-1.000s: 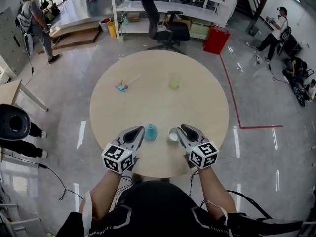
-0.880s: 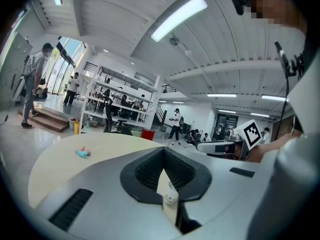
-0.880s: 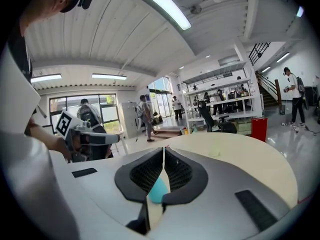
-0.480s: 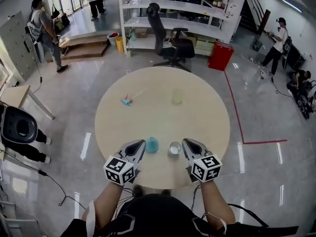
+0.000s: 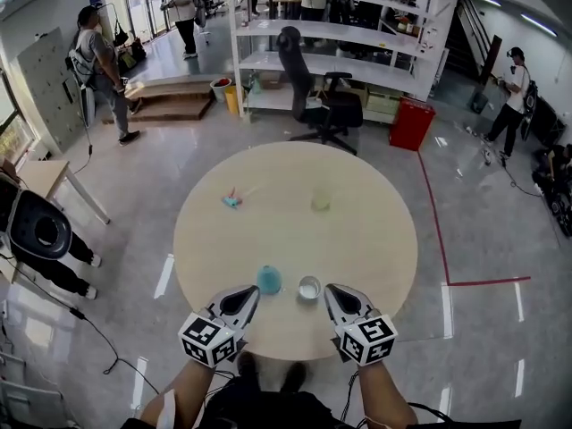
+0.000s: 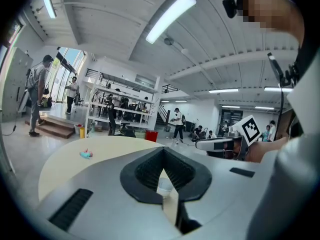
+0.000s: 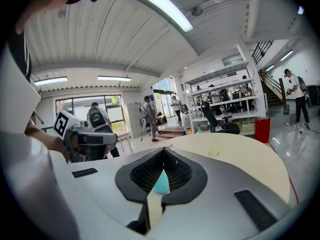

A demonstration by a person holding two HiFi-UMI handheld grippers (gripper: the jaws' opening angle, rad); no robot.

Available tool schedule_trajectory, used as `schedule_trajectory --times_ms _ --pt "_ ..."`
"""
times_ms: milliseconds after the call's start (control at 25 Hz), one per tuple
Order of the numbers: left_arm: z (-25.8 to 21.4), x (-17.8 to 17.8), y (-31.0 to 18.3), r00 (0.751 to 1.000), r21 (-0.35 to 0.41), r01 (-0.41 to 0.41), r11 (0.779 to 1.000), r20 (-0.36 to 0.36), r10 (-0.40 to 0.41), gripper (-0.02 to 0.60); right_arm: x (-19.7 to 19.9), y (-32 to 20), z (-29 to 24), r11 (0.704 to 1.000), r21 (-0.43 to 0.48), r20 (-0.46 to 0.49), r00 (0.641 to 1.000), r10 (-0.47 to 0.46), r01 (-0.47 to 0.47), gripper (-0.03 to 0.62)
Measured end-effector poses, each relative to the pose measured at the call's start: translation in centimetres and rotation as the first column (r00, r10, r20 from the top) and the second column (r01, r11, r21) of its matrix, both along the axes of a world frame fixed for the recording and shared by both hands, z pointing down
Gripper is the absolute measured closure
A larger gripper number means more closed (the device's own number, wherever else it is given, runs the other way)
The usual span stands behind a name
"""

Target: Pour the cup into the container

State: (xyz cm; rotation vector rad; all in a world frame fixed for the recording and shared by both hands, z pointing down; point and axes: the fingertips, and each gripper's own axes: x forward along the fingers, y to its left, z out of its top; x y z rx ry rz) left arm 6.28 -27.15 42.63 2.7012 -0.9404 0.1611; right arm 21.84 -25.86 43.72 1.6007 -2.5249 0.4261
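Observation:
A blue cup (image 5: pixel 269 279) and a small white cup (image 5: pixel 309 288) stand side by side near the front edge of the round wooden table (image 5: pixel 375 231). My left gripper (image 5: pixel 250 291) sits just left of the blue cup, shut and holding nothing. To the right of the white cup is my right gripper (image 5: pixel 331 290), also shut and holding nothing. In the left gripper view the white cup (image 6: pixel 164 185) shows beyond the left gripper (image 6: pixel 164 152). In the right gripper view the blue cup (image 7: pixel 161 183) shows beyond the right gripper (image 7: pixel 164 152).
A pale green translucent cup (image 5: pixel 320 202) stands toward the table's far side. A small teal and pink object (image 5: pixel 233 200) lies at far left. An office chair (image 5: pixel 313 96) and shelving (image 5: pixel 340 34) stand behind the table. People stand around the room.
The head view has shifted, so the table now sits lower and more of the room shows. Both grippers have drawn back slightly toward the near edge, still flanking the two cups.

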Motion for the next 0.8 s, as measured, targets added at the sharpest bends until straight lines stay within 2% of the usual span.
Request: schedule_trajectory --times_ms 160,320,800 --pt "-1.2 0.3 1.6 1.000 0.029 0.010 1.000 -0.010 -0.009 0.583 0.5 0.9 -0.7 1.000 0.019 0.004 1.000 0.004 -0.004 0.588" --pt "-1.9 -1.6 4.4 0.999 0.033 0.026 0.999 -0.027 -0.025 0.583 -0.7 3.8 -1.7 0.999 0.032 0.000 1.000 0.026 -0.026 0.588" --pt "-2.1 -10.0 18.8 0.998 0.038 -0.060 0.997 -0.031 0.061 0.583 -10.0 19.2 -3.0 0.996 0.057 -0.037 0.996 0.075 -0.073 0.588"
